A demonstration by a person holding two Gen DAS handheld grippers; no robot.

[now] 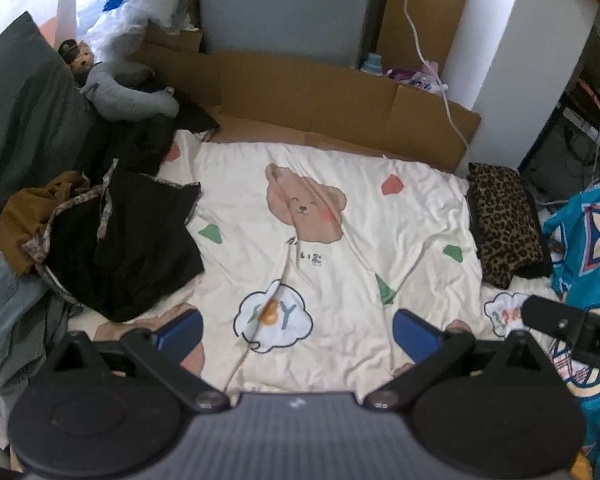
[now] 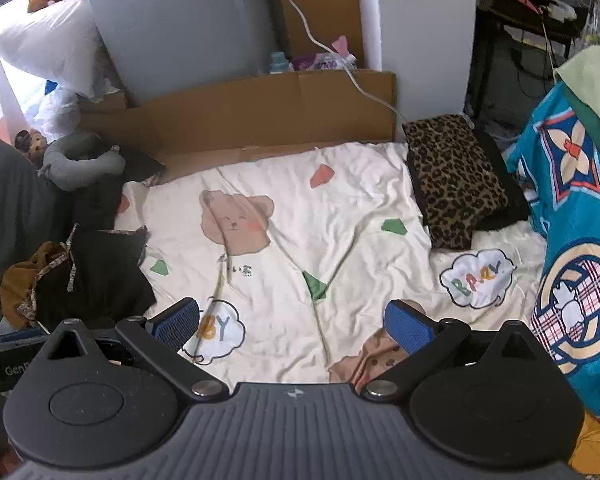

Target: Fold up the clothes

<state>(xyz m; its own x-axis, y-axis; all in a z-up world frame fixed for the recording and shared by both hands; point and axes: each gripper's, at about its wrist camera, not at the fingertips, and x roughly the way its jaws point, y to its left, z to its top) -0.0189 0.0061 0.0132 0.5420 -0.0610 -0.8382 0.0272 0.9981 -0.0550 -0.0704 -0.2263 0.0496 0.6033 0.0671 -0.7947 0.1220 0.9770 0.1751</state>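
Note:
A heap of unfolded clothes lies at the left of the bed: a black garment with patterned trim (image 1: 128, 240) (image 2: 96, 276), a brown one (image 1: 32, 216) (image 2: 16, 280) and denim (image 1: 8, 312). A folded leopard-print garment (image 1: 504, 220) (image 2: 452, 176) lies on a black one at the right. My left gripper (image 1: 296, 330) is open and empty above the cream bear-print sheet (image 1: 340, 248). My right gripper (image 2: 292, 322) is open and empty above the same sheet (image 2: 340, 216); part of it shows in the left wrist view (image 1: 568, 326).
A teal patterned blanket (image 1: 588, 240) (image 2: 572, 216) lies along the right edge. Cardboard (image 1: 320, 92) (image 2: 260, 108) stands at the bed's far end. A grey plush toy (image 1: 128, 88) (image 2: 80, 160) and a dark pillow (image 1: 24, 112) are at the far left.

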